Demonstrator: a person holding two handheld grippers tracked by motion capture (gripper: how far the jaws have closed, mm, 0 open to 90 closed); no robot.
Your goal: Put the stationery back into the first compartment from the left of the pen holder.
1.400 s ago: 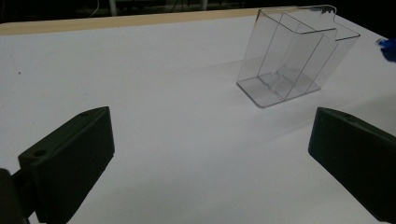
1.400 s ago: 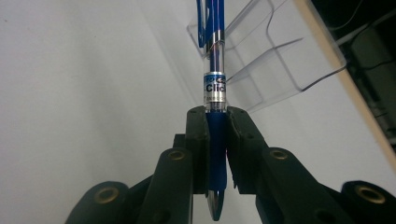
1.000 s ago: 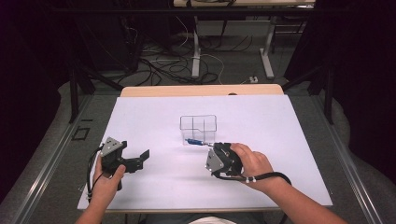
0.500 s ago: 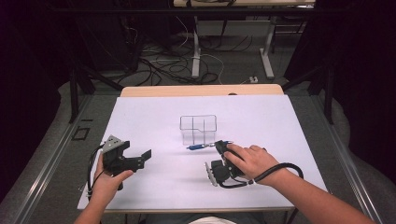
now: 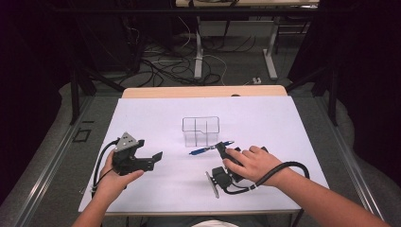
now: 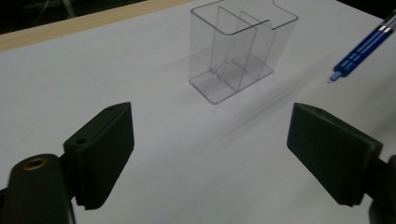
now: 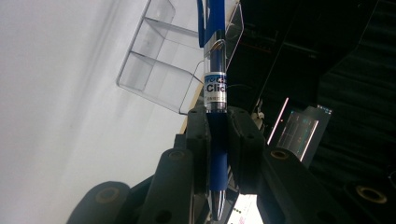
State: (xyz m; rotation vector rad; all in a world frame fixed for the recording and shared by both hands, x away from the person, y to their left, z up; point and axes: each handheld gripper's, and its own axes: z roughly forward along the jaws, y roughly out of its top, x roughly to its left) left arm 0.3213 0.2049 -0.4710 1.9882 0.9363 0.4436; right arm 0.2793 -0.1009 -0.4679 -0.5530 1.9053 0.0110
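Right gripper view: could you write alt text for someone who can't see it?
A blue pen stands clamped between the right tool's two black jaws. Behind it, a clear divided holder sits on a white table, with dark room beyond.

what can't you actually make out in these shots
- Right gripper, high view: jaws covered by the hand.
- Blue pen, right gripper view: clip end cut off by the top edge; label partly readable, the rest wraps out of sight.
- Clear organizer, left gripper view: contents hard to judge through transparent walls.
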